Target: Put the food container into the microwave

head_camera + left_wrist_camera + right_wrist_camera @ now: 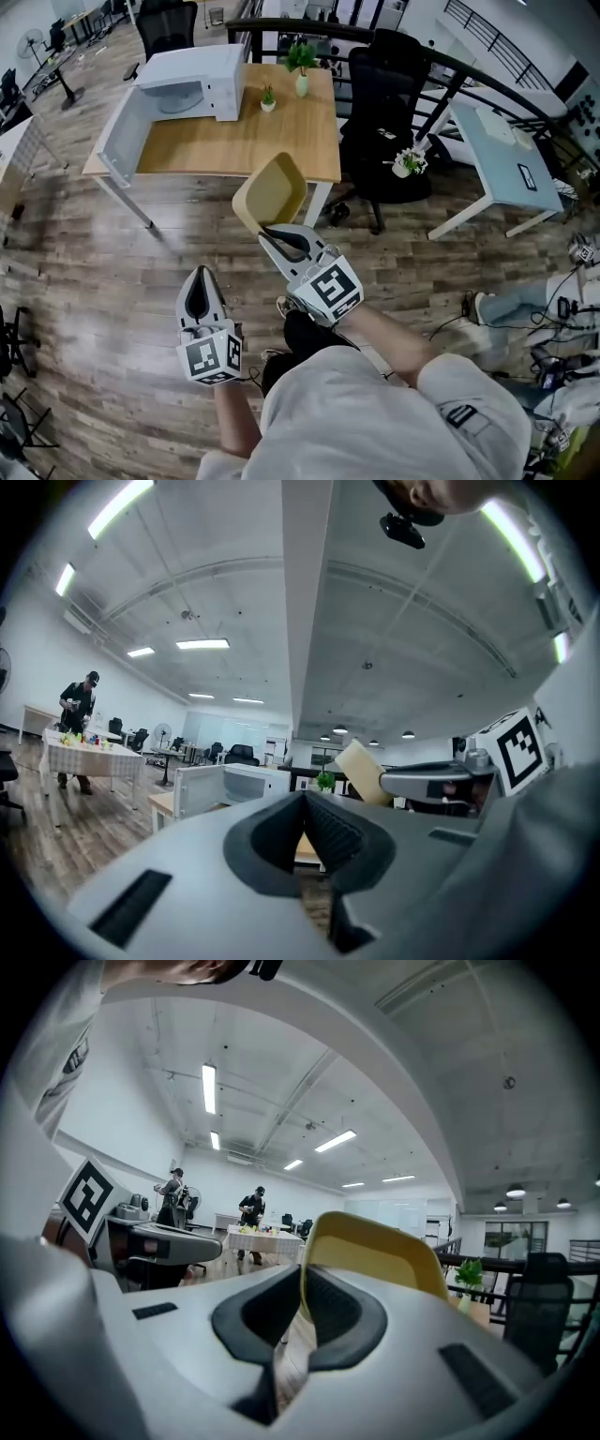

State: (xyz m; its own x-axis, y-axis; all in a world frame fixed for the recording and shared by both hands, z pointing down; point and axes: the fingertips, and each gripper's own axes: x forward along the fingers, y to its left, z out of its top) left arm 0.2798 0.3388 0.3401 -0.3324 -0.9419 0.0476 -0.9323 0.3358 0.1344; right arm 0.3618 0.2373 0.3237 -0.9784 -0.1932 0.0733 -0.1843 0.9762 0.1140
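A tan-yellow food container (pixel 270 191) hangs tilted above the wooden floor, short of the table's front edge. My right gripper (pixel 265 229) is shut on its near rim; in the right gripper view the container (pixel 375 1252) rises from between the closed jaws of the right gripper (pixel 302 1274). My left gripper (pixel 201 274) is lower left, shut and empty, with its jaws touching in the left gripper view (pixel 302 801). The white microwave (pixel 192 86) stands on the wooden table (pixel 234 150) with its door (pixel 119 139) swung wide open to the left. The left gripper view also catches the microwave (pixel 234 786) and the container (pixel 361 769).
Two small potted plants (pixel 301 58) (pixel 268 97) stand on the table right of the microwave. A black office chair (pixel 389 112) is beside the table's right end, then a pale table (pixel 502 159). A dark railing (pixel 487 84) runs behind. Cables lie at far right.
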